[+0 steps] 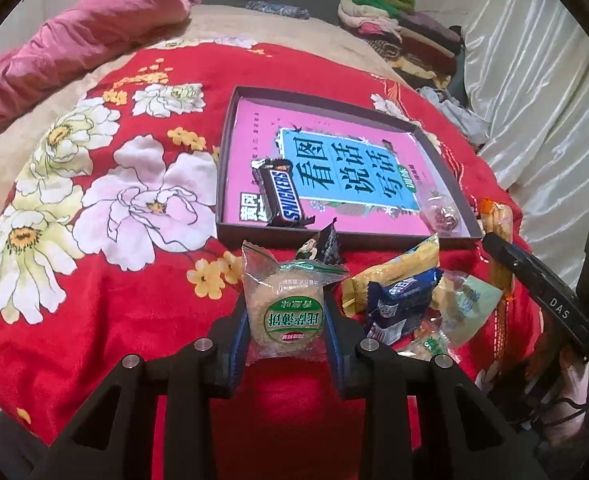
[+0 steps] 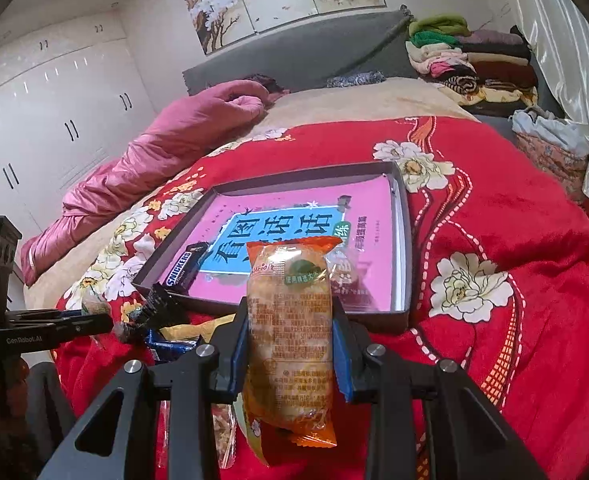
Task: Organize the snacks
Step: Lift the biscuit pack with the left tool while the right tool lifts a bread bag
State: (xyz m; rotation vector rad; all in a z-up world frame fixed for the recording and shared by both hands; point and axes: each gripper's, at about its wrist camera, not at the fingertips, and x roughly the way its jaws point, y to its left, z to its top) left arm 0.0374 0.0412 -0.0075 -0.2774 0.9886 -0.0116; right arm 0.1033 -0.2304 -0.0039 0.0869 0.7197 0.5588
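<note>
My left gripper [image 1: 286, 312] is shut on a round pastry in a clear wrapper with a green label [image 1: 288, 312], held above the red bedspread just short of the box. My right gripper [image 2: 290, 340] is shut on an orange-wrapped cake [image 2: 290, 340], held upright before the box's near edge. The shallow dark box [image 1: 230, 128] with a pink and blue book cover inside holds a Snickers bar [image 1: 280, 192] at its near left and a small clear-wrapped candy [image 1: 444, 214] at its near right. The Snickers bar [image 2: 182, 270] and the box [image 2: 408, 240] also show in the right wrist view.
A pile of loose snacks lies before the box: a yellow packet [image 1: 394, 270], a blue packet [image 1: 400, 296], a black packet [image 1: 326, 246]. The floral red bedspread [image 1: 134, 280] covers the bed. A pink quilt [image 2: 166, 136] and folded clothes [image 2: 470, 60] lie behind.
</note>
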